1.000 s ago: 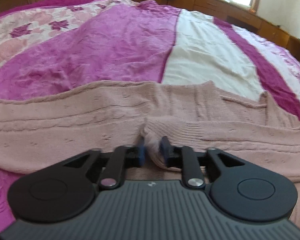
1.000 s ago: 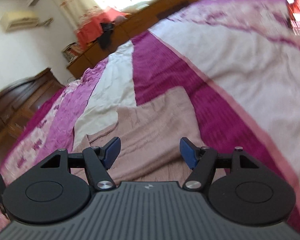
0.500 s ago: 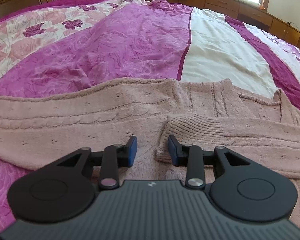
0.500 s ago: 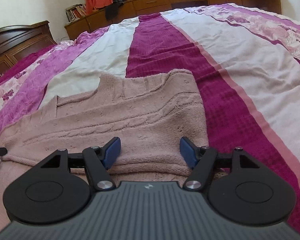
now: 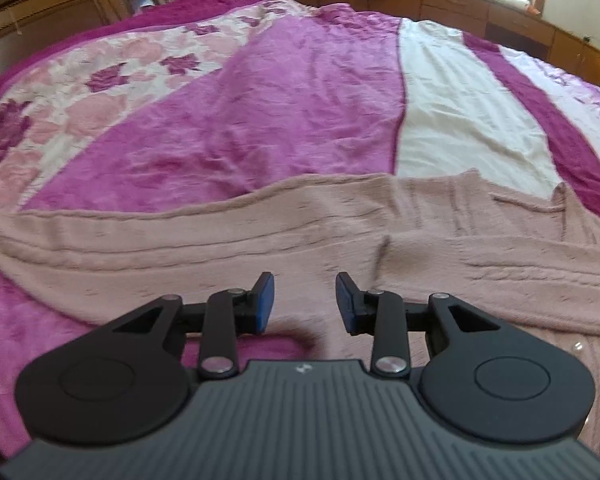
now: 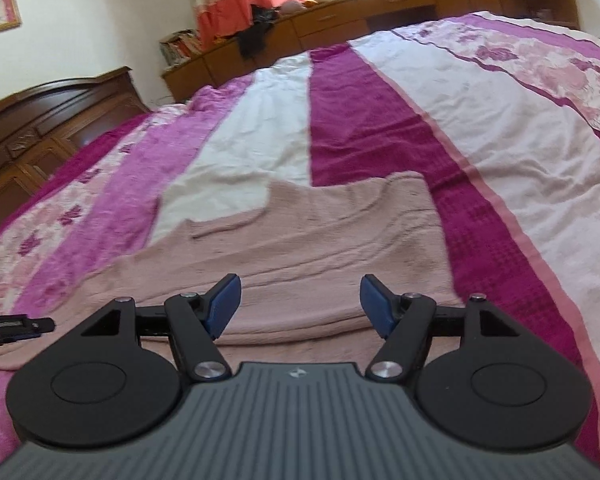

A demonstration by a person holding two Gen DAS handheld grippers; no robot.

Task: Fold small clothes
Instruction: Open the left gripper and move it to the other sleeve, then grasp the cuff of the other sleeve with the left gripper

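Observation:
A dusty-pink knitted sweater (image 5: 228, 240) lies flat across the near part of the bed, its sleeve folded over the body toward the right. My left gripper (image 5: 305, 300) hovers just above the sweater's near edge, open, with nothing between its blue pads. In the right wrist view the same sweater (image 6: 320, 236) spreads under my right gripper (image 6: 300, 300), which is wide open and holds nothing. The sweater's neckline notch (image 6: 268, 204) points away from me.
The bedspread (image 5: 260, 120) has magenta, white and floral stripes and stretches far beyond the sweater. Wooden cabinets (image 5: 480, 4) run along the far wall and a dark headboard (image 6: 56, 112) stands at the left. The other gripper's tip (image 6: 16, 326) and a hand show at the left edge.
My left gripper let go of the folded sleeve cuff, opened and drew back a little. The right gripper stayed open and swung from a tilted view to level over the sweater.

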